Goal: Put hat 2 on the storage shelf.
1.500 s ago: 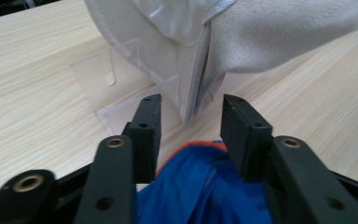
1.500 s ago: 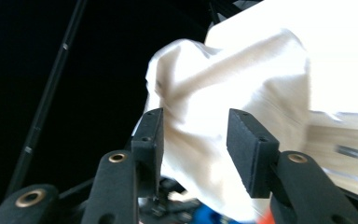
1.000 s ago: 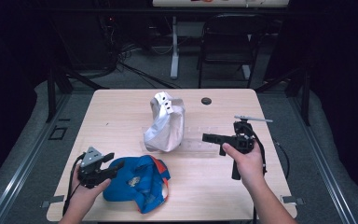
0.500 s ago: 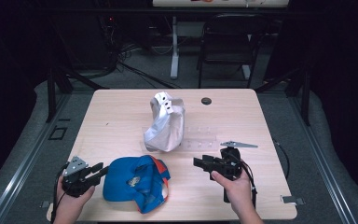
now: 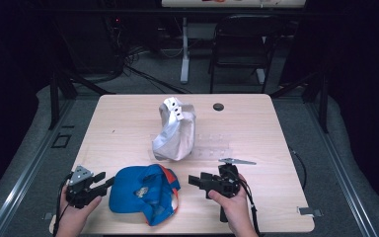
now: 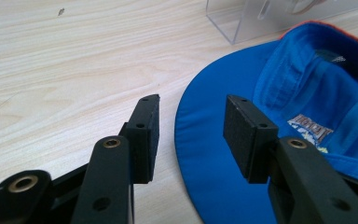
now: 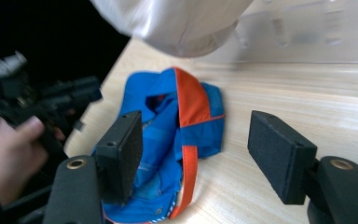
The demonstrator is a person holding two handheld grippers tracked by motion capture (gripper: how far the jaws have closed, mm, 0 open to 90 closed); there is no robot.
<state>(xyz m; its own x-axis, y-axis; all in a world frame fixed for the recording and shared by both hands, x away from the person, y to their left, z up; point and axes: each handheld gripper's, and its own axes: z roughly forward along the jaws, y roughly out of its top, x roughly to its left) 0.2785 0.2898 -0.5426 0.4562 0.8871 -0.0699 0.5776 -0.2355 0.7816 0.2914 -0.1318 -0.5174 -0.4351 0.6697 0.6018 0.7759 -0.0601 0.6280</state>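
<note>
Both hands dropped nearer; left tool, released, straddles blue cap brim edge; right tool wide, released.

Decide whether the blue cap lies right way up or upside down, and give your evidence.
Upside down. The cap lies crown-down on the table, its hollow inside facing up; the left gripper view shows the inner seams and a label.

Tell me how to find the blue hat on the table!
Look at the wooden table, along the edge nearest the person. The blue cap lies upside down between the two grippers, in front of the silver-white bag. It is the only bright blue thing, with an orange strap.
</note>
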